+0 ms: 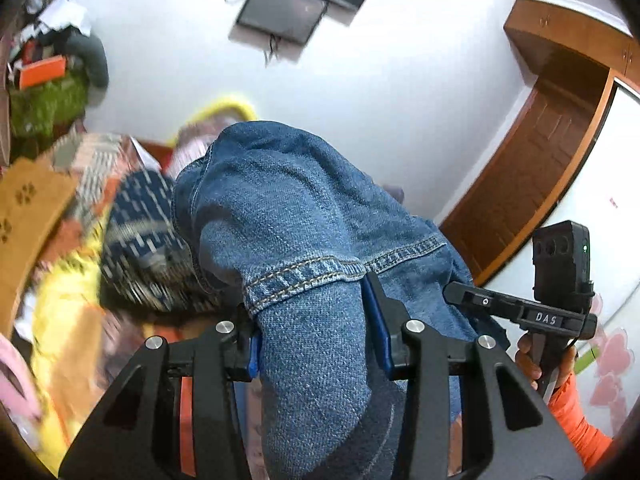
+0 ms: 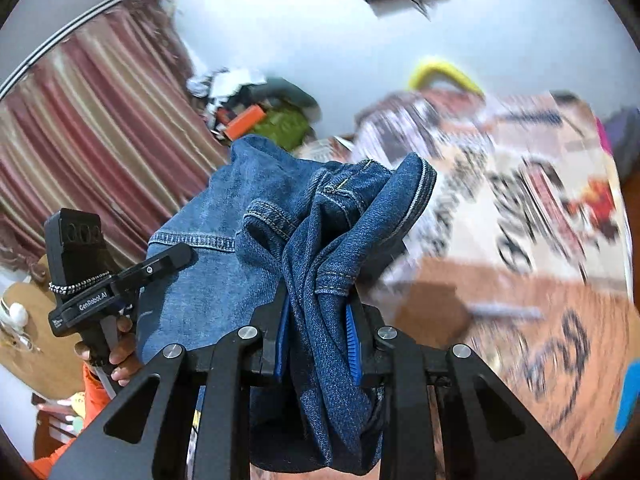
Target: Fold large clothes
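A: Nearest, left gripper (image 1: 316,320) clamped on a thick fold of the blue jeans (image 1: 296,216), stitched hem right at the blue pads (image 1: 254,354).

B: Same story on the other side. Right gripper (image 2: 318,334) pinched tight on a darker bunch of the same jeans (image 2: 332,264), seams and a belt loop crumpled between the pads (image 2: 353,344).

A: Denim spilling forward and over both sets of fingers, draped away toward the far wall. Bunched, not stretched flat.

B: Key relation, then: jeans strung between the two grips, long axis running side to side from one hand to the other. Neither hand nearer; both already on the cloth.

A: Right hand (image 1: 532,356) visible just right of the left gripper, orange sleeve below it. Grips close together, so probably a need to spread apart to pull the fabric taut.

B: Beyond, a patterned bedspread (image 2: 516,184) below and to the right, blurred. Looks like the landing surface.

A: Clutter at far left: a dark patterned cloth (image 1: 140,240), something yellow, a heap of bags. Worth keeping the denim clear of that.

B: Farthest, white wall, a mounted screen (image 1: 286,10), striped curtain (image 2: 92,120), wooden door (image 1: 532,176). Nothing blocking between the grips and the bed.
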Motion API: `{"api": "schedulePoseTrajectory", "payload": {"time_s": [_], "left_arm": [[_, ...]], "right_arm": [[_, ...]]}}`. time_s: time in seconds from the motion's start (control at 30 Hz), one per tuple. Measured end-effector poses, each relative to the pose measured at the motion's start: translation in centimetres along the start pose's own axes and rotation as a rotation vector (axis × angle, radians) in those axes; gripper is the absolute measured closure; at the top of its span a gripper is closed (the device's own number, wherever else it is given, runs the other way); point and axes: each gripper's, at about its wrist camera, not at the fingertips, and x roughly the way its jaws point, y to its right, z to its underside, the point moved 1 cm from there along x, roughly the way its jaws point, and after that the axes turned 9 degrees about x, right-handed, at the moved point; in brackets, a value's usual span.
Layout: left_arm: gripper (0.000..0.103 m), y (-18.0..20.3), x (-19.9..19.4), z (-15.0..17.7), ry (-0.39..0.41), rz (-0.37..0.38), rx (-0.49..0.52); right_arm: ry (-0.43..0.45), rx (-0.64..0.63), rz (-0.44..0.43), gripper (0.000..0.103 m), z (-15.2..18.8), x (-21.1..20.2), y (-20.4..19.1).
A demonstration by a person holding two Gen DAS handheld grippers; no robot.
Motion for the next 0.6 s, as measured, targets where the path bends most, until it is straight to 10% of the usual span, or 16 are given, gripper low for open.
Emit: {"api": "schedulePoseTrajectory", "payload": {"time_s": [0.3, 0.6], "left_arm": [[0.061, -8.8, 0.7, -6.1, 0.047, -0.113, 0.013], [0.061, -20.8, 12.9, -4.8, -0.121, -0.288, -0.061]], "right_arm": [[0.007, -0.022, -0.083, 0.082, -6.5, 10.7, -2.4], [-0.052, 0.098, -0.02, 0.082, -7.2, 24.2, 2.3]]}}
